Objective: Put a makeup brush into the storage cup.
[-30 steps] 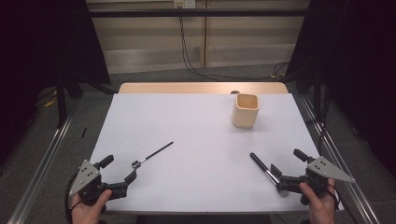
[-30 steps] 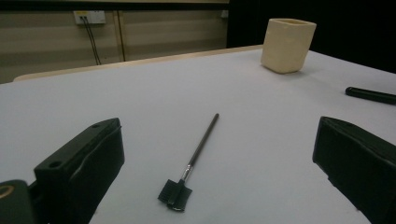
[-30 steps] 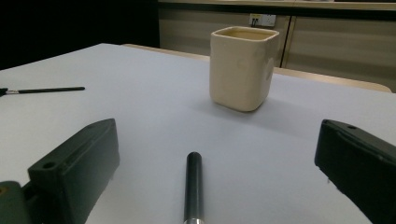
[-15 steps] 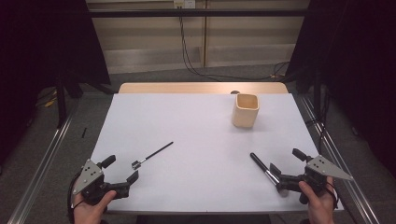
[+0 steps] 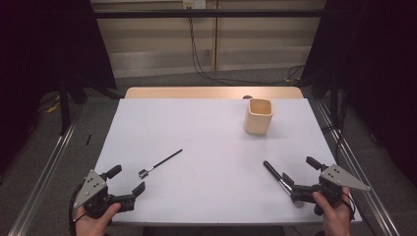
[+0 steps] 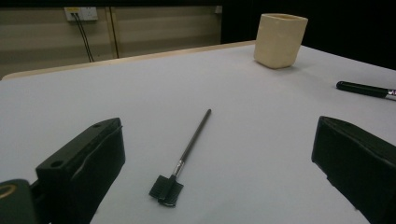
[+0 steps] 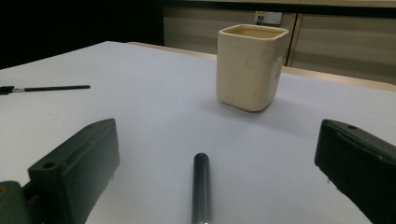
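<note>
Both tools lie loose on the white table [image 5: 206, 128]; nothing has yet been picked up. The left gripper [image 5: 129, 189], at about 7 o'clock on the table, has its jaws spread wide and holds nothing. The thin black brush [image 5: 161, 163] lies flat just ahead of it, bristle end nearest the jaws and handle pointing toward 2 o'clock; in the left gripper view the brush [image 6: 185, 156] sits between the open jaws but apart from both. The right gripper [image 5: 301, 178], at about 5 o'clock, is likewise wide open and empty, with the black pen [image 5: 275, 175] lying between its jaws, untouched as far as can be seen. The cream cup [image 5: 258, 116] stands upright at about 1 o'clock, well apart from both tools. Judged from this, the grasps, and probably carrying the tools to the cup, remain to be done.
</note>
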